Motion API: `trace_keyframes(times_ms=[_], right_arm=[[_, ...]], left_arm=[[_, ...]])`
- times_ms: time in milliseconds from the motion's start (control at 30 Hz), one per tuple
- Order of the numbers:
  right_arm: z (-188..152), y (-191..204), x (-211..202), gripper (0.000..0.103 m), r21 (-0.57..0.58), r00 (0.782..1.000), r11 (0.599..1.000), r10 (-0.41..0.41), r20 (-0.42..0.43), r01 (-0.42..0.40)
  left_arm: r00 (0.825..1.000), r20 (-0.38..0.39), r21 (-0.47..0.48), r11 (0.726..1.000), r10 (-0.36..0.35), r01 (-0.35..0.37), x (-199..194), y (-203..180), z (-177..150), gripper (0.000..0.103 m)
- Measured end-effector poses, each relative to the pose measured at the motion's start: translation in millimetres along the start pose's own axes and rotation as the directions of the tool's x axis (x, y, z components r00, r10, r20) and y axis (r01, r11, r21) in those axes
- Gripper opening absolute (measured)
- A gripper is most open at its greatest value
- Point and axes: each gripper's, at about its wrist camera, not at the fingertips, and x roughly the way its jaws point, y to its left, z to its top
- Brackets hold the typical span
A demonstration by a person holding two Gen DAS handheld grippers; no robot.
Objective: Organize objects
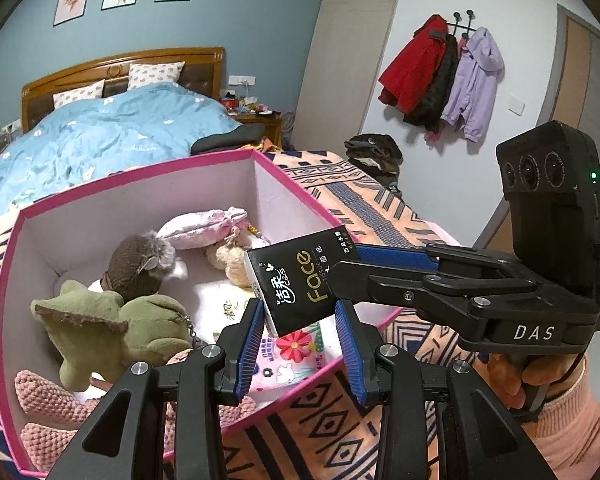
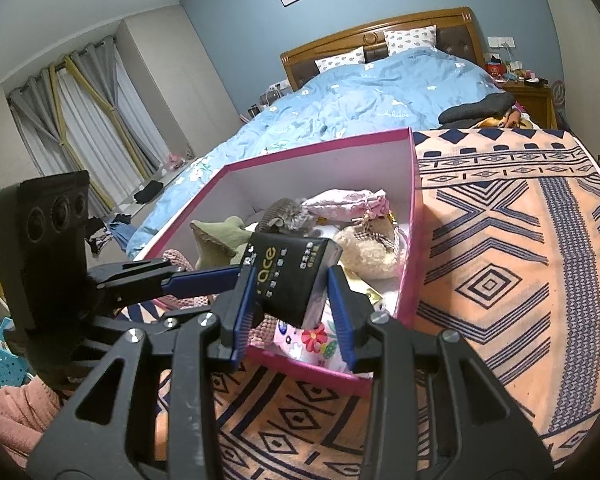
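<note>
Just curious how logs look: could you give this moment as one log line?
stage: tissue pack over pink box | right tool: gripping it | left tool: around it, grip unclear

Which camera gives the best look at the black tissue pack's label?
The left wrist view: the black tissue pack shows its whole printed face there. The right wrist view shows the pack foreshortened, its label partly hidden by a finger.

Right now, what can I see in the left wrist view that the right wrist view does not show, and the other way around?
Only the left wrist view shows the coats on wall hooks and the right gripper from the side. Only the right wrist view shows the window curtains and a blue basket. Both show the black tissue pack held over the pink box, the green plush toy inside it, and the bed.
</note>
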Motion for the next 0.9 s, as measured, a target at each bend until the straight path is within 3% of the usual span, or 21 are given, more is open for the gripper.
trace_keyframes(times_ms=[300,567,667,733,900], right_arm=[[-0.1,-1.7,18.3,0.042,-0.009,0.998,0.999,-0.044,-0.046,0.044],[-1.0,2.2,20.2,0.043,-0.032,0.995,0.996,-0.088,-0.035,0.087],[-3.9,3.6,13.5,0.045,-0.031,0.997,0.996,-0.079,-0.013,0.079],[-6.9,7.4,4.3,0.049,-0.040,0.998,0.997,-0.068,0.012,0.068],[-18.7,22.7,-20.7,0.076,-0.081,0.994,0.995,-0.056,0.090,0.063]], left_arm=[[0.999,-0.043,-0.031,0.999,0.007,-0.008,13.5,10.6,-3.4,0.036],[0.999,-0.045,-0.053,0.998,0.021,-0.023,14.3,16.9,-7.7,0.036],[0.999,-0.005,-0.031,0.999,0.034,-0.035,2.9,11.5,-10.8,0.044],[0.998,0.024,-0.019,0.998,0.055,-0.054,-5.7,9.2,-13.2,0.060],[0.990,0.116,-0.012,0.996,0.086,-0.085,-38.9,5.4,-27.3,0.088]])
